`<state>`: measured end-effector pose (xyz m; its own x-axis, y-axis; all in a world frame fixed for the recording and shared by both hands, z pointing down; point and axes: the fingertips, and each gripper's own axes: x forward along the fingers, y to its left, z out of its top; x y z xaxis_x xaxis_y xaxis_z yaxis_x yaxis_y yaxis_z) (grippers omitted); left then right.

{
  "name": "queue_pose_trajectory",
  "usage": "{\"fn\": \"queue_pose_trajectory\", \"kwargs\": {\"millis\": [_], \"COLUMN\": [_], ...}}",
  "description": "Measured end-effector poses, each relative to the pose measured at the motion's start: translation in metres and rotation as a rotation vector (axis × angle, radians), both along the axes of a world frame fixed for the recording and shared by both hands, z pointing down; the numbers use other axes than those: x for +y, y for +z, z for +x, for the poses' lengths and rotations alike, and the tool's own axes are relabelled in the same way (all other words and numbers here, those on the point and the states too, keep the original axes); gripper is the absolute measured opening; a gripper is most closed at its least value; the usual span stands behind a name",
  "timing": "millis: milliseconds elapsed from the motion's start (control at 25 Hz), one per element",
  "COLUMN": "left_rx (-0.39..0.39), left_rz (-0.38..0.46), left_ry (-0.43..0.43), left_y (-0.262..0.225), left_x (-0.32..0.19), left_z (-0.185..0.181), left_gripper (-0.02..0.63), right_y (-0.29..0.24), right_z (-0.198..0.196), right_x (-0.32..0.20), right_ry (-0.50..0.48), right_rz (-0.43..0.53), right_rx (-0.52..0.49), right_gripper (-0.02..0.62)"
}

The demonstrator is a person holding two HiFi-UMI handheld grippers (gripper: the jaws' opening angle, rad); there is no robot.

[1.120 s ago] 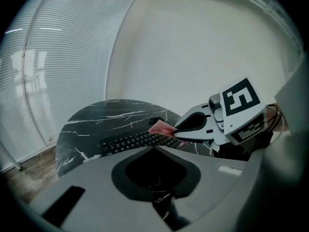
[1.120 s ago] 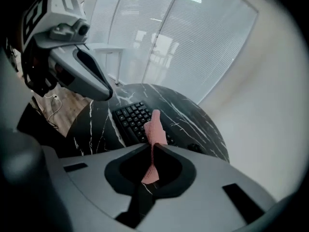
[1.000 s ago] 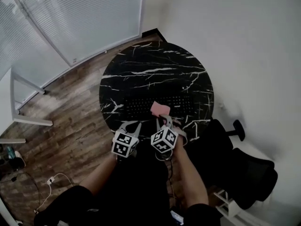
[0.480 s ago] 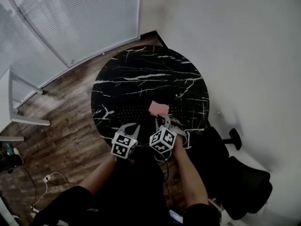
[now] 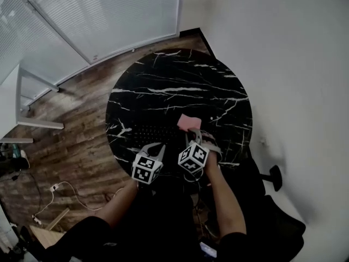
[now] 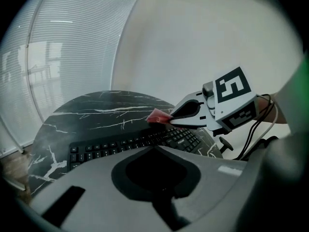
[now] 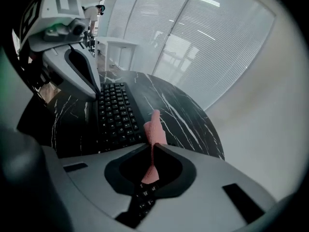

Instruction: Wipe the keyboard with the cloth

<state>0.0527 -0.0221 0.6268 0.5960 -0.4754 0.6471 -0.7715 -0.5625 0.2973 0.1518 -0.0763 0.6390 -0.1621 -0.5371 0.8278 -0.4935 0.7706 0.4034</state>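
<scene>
The cloth (image 7: pixel 155 129), pink, soft and creased, stands pinched between the closed jaws of the right gripper (image 7: pixel 150 147), over the right end of the keyboard (image 7: pixel 113 115). The keyboard is flat and black and lies on the round black table (image 5: pixel 174 81) with white veins. The left gripper (image 6: pixel 155 147), jaws together and empty, hangs just left of the right gripper at the keyboard's near edge.

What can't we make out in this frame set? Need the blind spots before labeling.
Whether the cloth touches the keys: the right gripper view looks along it from the right tongs, and it is too small in the head view.
Near edge of the keyboard: covered by the left tongs in the left gripper view.
Key legends: too small and dark in every view.
</scene>
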Motion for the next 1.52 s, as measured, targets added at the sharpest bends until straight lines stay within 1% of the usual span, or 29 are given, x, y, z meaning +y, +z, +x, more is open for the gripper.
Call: {"fn": "queue_pose_trajectory", "kwargs": {"millis": [160,320,640,920,1240,1520], "left_rx": [-0.008,-0.021,-0.046,-0.056,-0.051,-0.045], "left_rz": [-0.021,-0.05,-0.059,-0.07,-0.061,-0.059], "left_ry": [-0.042,-0.069,-0.062,-0.054,0.015,0.07], "left_y": [0.008,0.013,0.02,0.025,0.02,0.021], "left_x": [-0.007,-0.011,-0.002,0.005,0.017,0.026], "left_z": [-0.004,-0.01,-0.008,-0.005,0.001,0.003], "left_gripper": [-0.003,-0.003,-0.003,-0.003,-0.003,-0.003], "right_y": [0.03,0.053,0.064,0.063,0.065,0.067], "right_z": [-0.001,-0.004,-0.003,-0.007,-0.009,-0.012], "right_x": [-0.004,0.004,0.009,0.032,0.062,0.084], "right_ry": [-0.016,-0.04,-0.037,-0.059,-0.025,0.025], "right_rz": [-0.08,-0.144,-0.186,-0.218,-0.227,-0.234], "right_rx": [-0.018,-0.011,-0.045,-0.071,-0.075,-0.081], "right_gripper": [0.011,0.011,0.011,0.011,0.011,0.011]}}
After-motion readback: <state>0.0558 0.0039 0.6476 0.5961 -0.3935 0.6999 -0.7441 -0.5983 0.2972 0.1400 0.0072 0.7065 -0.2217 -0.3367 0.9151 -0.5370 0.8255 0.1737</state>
